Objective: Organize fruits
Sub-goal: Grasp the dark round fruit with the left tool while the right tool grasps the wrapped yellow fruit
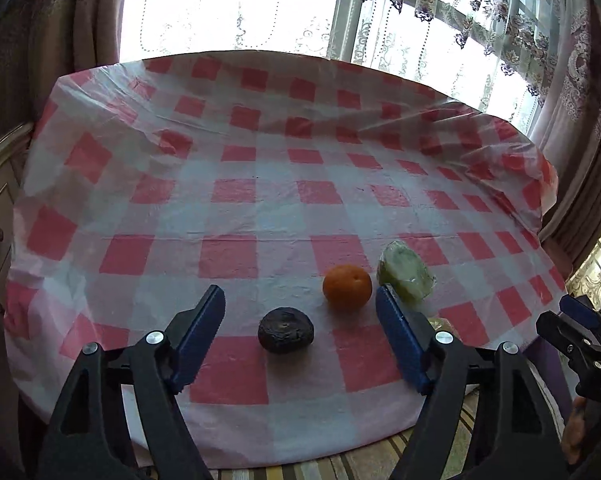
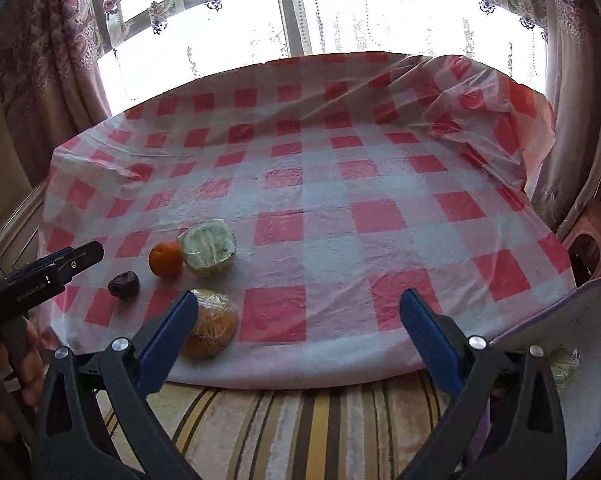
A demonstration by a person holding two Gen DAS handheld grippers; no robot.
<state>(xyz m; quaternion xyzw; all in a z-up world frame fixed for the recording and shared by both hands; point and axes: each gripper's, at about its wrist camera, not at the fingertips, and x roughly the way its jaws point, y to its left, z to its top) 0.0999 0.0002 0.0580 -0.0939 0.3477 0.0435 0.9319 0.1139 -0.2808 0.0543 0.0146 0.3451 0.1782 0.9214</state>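
All four fruits lie loose near the desk's front-left corner: dark fruit, orange, wrapped green one, wrapped yellow one. Nothing looks sorted yet (a tray waits at the right). Left claw and right claw both hang apart, empty.

From my left wrist camera: table under a red-and-white checked cloth, window with patterned curtains behind it. Taking the orange as my landmark, near the table's front edge. A dark wrinkled fruit sits in front of it and to its left, apart from it. A pale green wrapped fruit lies just right of the orange, close but with a sliver of cloth between. My left gripper has jaws spread, nothing between the pads; the dark fruit appears in the gap, the orange just inside the right finger. Right gripper pokes in far right of the orange, jaw state unclear. Striped rug below the table edge.
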